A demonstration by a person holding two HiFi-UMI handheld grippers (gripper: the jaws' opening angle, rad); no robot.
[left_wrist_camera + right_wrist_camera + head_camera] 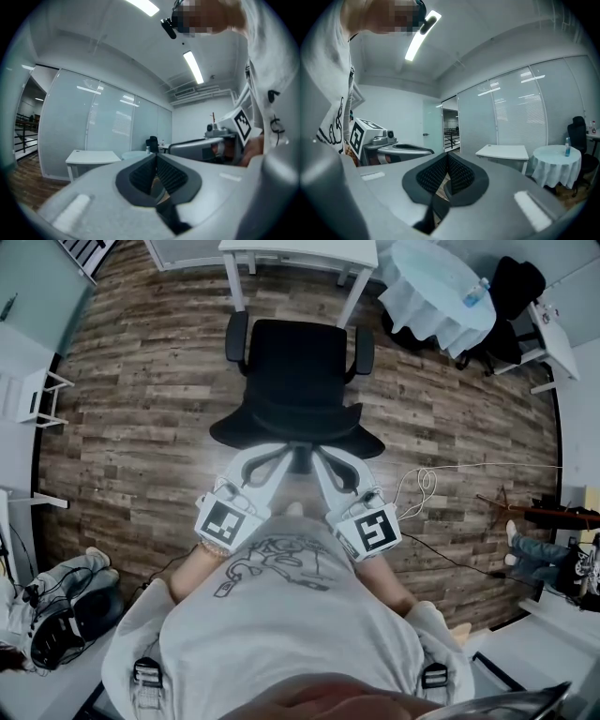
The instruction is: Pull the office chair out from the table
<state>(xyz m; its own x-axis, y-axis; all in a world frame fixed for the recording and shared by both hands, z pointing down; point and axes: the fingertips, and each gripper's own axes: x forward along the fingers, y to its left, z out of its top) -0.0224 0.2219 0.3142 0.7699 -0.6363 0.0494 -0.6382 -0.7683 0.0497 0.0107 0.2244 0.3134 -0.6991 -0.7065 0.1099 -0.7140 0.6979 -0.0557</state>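
The black office chair (295, 371) stands in front of me, its seat toward the white table (300, 253) at the far side and its backrest nearest me. My left gripper (279, 454) and right gripper (321, 461) are side by side just behind the backrest's top edge, tips close together. In the left gripper view the left gripper (156, 157) has its dark ribbed pads pressed together with nothing between them. The right gripper (446, 157) looks the same in its own view. Neither gripper view shows the chair; both look level across the room.
A round table with a white cloth (436, 287) and a bottle (476, 292) stands at the far right, beside a second dark chair (516, 282). A cable (422, 486) lies on the wood floor to the right. Bags and gear (61, 615) sit at the near left.
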